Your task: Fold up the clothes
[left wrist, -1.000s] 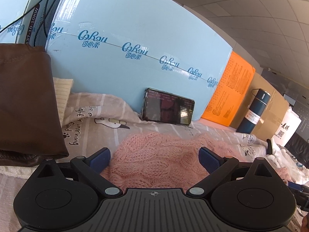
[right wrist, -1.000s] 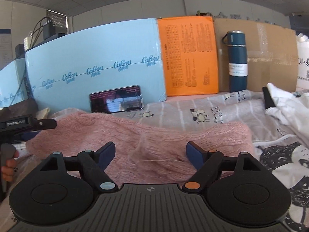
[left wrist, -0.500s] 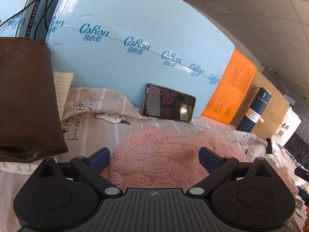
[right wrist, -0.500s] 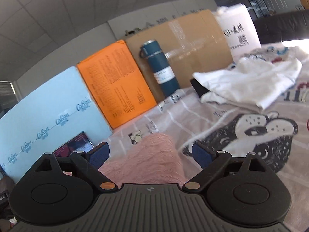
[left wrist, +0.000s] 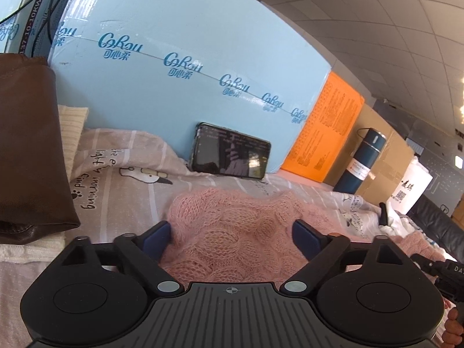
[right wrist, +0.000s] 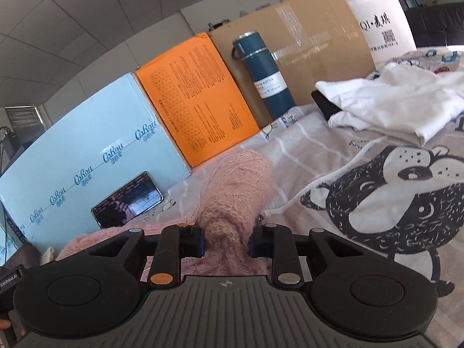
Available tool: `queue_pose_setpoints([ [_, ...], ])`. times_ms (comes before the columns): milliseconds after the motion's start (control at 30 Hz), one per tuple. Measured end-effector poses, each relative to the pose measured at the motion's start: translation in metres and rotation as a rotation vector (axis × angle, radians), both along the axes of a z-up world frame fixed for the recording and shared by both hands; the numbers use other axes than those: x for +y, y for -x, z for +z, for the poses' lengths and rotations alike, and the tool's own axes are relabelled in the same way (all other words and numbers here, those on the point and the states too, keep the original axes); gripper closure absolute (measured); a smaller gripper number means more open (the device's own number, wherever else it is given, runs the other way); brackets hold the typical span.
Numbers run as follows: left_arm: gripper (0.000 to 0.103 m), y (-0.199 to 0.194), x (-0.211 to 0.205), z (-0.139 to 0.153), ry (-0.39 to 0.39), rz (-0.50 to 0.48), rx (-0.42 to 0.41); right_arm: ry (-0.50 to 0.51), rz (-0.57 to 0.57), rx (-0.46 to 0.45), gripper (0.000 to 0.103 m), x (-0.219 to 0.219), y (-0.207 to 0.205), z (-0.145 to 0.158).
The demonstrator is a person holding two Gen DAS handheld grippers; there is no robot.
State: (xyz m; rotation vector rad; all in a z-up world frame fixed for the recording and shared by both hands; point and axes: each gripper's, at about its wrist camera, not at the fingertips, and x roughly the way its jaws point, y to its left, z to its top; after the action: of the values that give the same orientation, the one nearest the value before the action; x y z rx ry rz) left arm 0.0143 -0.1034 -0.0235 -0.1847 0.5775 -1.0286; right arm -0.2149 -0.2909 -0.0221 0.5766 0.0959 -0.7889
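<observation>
I am working over a bed with a printed sheet. My left gripper is wide open. Its two blue pads sit on either side of the pink sweater, near its left end, but they do not squeeze it. The pink sweater lies across the middle of the bed, in front of the boxes at the back edge.

My right gripper is closed on a bunched part of the pink sweater. From the right wrist view a thick roll of pink knit sticks out past the pads.

I think the fold has only just begun. The sweater looks lumpy, not flat or neat. A white garment near the right edge of the bed also looks unfolded.

Now the words I can read. At the left, the sheet has upside-down writing that I cannot read for sure. The light blue box says "CoRou" many times, with Chinese words under it. The orange box has tiny print, too small for me. The blue bottle has a white label with "BOTTLE" on it.
</observation>
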Motion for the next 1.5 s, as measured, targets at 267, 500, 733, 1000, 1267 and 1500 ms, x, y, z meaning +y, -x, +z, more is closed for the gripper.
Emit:
queue_pose_setpoints([
  [267, 0.051, 0.016, -0.004, 0.006, 0.051, -0.13, -0.031, 0.115, -0.142, 0.033, 0.081, 0.0, 0.036, 0.026],
  [500, 0.026, 0.001, -0.009, -0.004, -0.072, -0.002, 0.033, 0.241, -0.183, 0.197, 0.081, 0.008, 0.019, 0.03],
  [733, 0.026, -0.004, -0.001, -0.006, -0.024, 0.017, 0.061, 0.674, -0.102, 0.414, 0.081, 0.067, -0.057, 0.036],
  [1000, 0.026, -0.018, 0.019, -0.005, 0.105, 0.117, 0.147, 1.006, 0.098, 0.577, 0.081, 0.129, -0.141, 0.017],
  [1267, 0.026, -0.018, 0.022, -0.002, 0.156, 0.123, 0.126, 0.482, 0.56, 0.314, 0.08, 0.11, -0.177, 0.023],
  [1500, 0.026, -0.015, 0.021, 0.0, 0.176, 0.099, 0.102, 0.203, 0.714, 0.021, 0.021, 0.084, -0.155, 0.009],
])
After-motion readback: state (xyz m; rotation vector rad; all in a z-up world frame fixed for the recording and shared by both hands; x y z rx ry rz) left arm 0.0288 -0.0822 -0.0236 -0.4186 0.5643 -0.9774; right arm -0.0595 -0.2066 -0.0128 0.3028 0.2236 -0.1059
